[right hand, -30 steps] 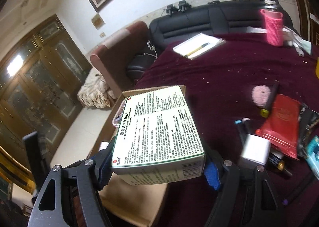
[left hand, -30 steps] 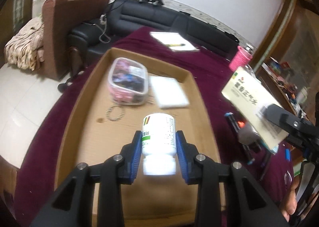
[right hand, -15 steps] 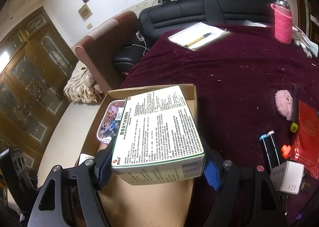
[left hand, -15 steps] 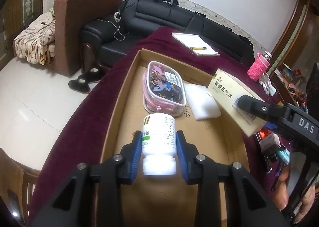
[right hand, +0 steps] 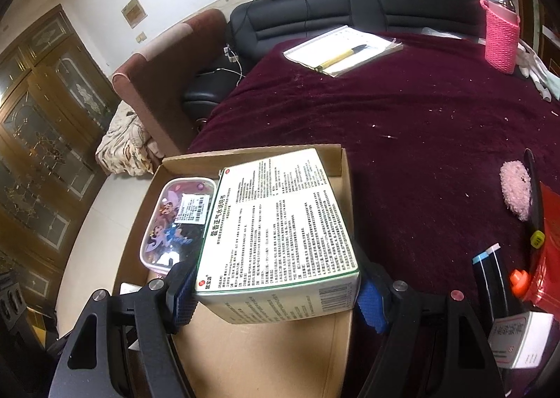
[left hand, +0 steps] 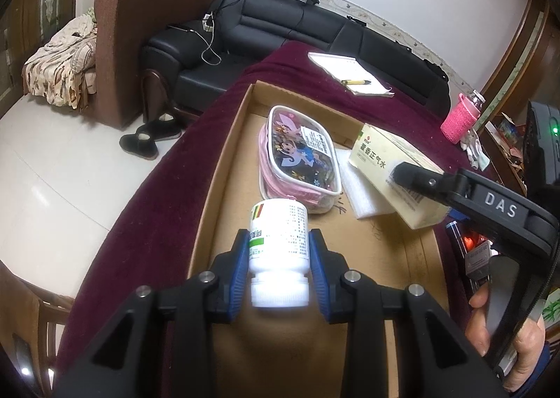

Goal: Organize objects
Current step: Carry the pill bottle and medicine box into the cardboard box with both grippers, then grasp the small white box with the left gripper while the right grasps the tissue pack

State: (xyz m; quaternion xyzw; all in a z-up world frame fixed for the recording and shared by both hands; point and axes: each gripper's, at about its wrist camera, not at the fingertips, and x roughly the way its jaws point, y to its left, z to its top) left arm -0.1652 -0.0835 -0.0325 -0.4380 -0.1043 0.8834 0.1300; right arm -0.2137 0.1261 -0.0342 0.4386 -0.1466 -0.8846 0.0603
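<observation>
Over the cardboard tray (left hand: 224, 167), left gripper (left hand: 279, 259) pinches a white pill bottle (left hand: 280, 240) while right gripper (right hand: 276, 296) clamps a medicine box (right hand: 276, 223) beside the pink pouch (left hand: 297, 163).

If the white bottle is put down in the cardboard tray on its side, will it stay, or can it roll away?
The white bottle looks round and smooth, so lying down it would probably roll. Standing on its flat base, it should stay. It seems like light plastic, so a small push from the left hand-held gripper might tip it in the cardboard tray.
</observation>
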